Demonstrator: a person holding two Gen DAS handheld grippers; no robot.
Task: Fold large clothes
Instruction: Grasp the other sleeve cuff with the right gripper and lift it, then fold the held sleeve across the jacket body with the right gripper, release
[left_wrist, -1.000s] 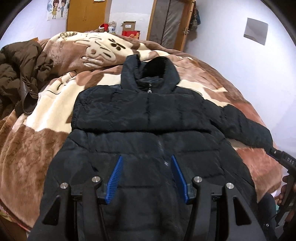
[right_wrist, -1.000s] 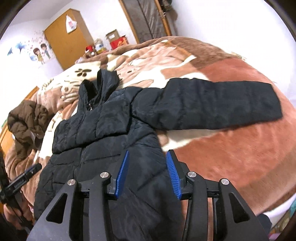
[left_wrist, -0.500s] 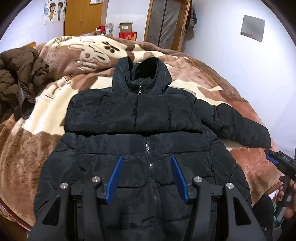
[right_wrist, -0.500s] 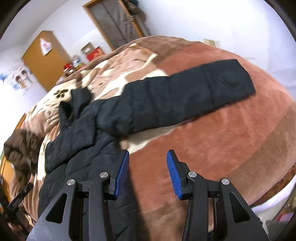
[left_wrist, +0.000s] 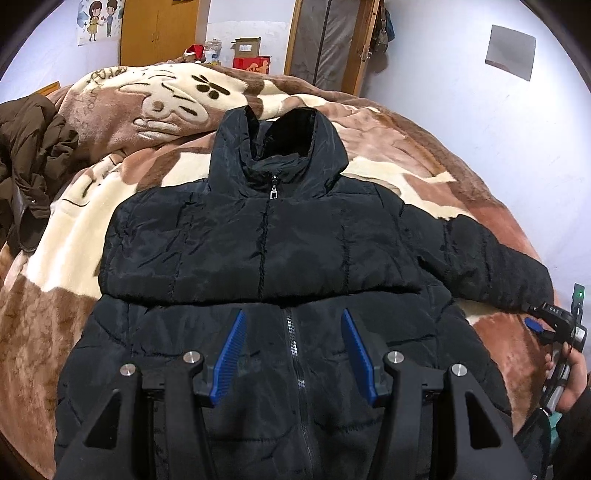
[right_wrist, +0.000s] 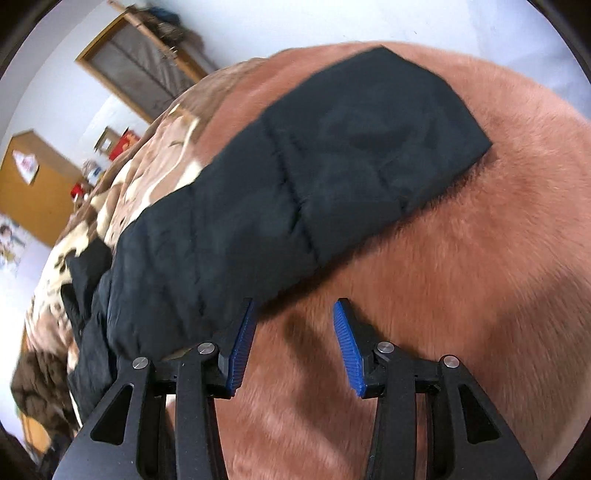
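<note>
Surface: plush brown-and-cream blanket (left_wrist: 74, 236) over bed
Left gripper (left_wrist: 293, 354): spread, empty, above zipper of black puffer jacket (left_wrist: 258, 251) lying flat
Right gripper (right_wrist: 293, 343): spread, empty, beside outstretched sleeve (right_wrist: 332, 177)
Writing: "DAS", partly legible, on right gripper's body
Far: cartoon poster (left_wrist: 99, 20), lettering unreadable

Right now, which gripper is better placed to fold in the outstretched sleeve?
Right. The right gripper hangs open just beside the sleeve on the blanket; the left gripper sits open over the jacket front zipper, away from it.
</note>
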